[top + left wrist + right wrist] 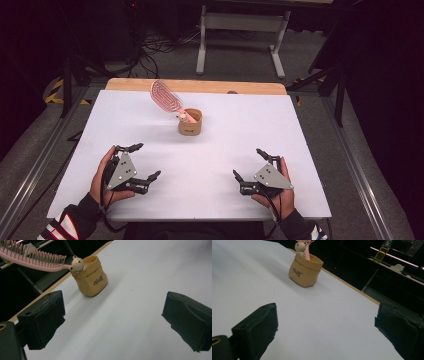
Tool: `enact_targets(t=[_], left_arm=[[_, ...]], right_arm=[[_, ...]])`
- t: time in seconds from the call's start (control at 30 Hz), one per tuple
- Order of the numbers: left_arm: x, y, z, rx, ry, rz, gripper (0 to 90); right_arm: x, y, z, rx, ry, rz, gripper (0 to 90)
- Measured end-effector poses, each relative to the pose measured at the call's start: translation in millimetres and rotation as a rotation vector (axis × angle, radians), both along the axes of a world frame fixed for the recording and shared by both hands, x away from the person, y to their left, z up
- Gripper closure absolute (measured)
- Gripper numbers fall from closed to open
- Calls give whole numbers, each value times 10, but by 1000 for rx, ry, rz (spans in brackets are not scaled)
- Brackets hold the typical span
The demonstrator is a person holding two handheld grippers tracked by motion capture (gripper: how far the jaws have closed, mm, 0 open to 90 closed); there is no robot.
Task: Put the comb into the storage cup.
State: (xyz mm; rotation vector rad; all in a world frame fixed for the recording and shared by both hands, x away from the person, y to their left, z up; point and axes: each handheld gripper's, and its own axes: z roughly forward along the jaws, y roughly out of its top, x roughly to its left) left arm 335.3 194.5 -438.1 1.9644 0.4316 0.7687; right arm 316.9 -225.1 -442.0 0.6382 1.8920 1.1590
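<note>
Two grippers rest low over the white tabletop, the left gripper and the right gripper, both with fingers spread wide and holding nothing. Farther back stands a tan cup with a pink hairbrush leaning out of it.

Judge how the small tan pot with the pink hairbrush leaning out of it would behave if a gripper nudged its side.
The small tan pot would probably tip rather than slide: the pink hairbrush leans well past its rim, putting weight high and to one side. The brush itself looks stiff plastic, so it should lever the pot over instead of bending. The pot looks light for its size.
</note>
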Motion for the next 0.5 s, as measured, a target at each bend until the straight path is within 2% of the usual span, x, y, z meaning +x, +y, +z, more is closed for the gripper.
enact_targets(t=[0.13, 0.27, 0.5], left_arm=[[14, 33, -72, 28, 13, 15, 52], [14, 77, -122, 31, 24, 25, 52], [1, 212, -258, 25, 75, 48, 51]], right_arm=[[1, -19, -5, -1, -3, -4, 46], [5, -41, -7, 1, -2, -10, 46], [14, -76, -8, 9, 5, -22, 46]])
